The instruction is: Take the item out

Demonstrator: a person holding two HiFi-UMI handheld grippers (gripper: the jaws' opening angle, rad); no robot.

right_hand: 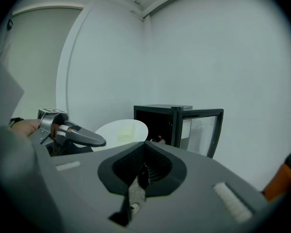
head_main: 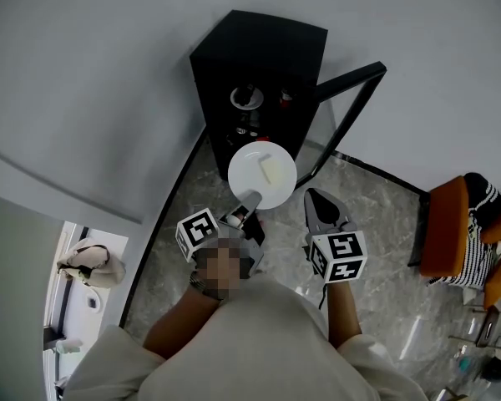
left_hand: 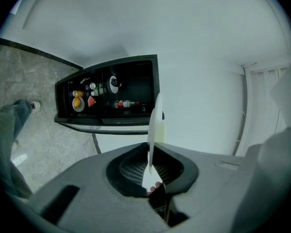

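Noted small black cabinet (head_main: 259, 44) against the wall on grey stone floor, with glass door (head_main: 351, 98) swung wide open.

Found white plate (head_main: 246, 174) outside it, in the air just in front of the opening, between cabinet and person. Saw pale yellow block (head_main: 272, 171) lying on the plate; could not identify it.

Checked left gripper (head_main: 249, 202): jaws almost together, pinched on the plate's near rim. Confirmed in left gripper view, with the plate seen edge-on, rim clamped between the two jaws. Judged hold thin, on the rim only.

Checked right gripper (head_main: 315, 199): jaws closed together, nothing between them. Placed it just right of the plate, not touching, taking no part in the hold.

Judged removal itself as good as done: plate clear of the shelves and of the door frame, whole weight on the left gripper.

Judged remaining work: carry plate away and set it down somewhere. Saw no landing spot in any view. Possibly door to shut afterwards, with right gripper free for that.

Spotted more things inside the cabinet in left gripper view: bottle (left_hand: 123, 104) lying on a shelf, small dish with orange pieces (left_hand: 78, 102) beside it. Could not tell whether any of these belonged to the task.
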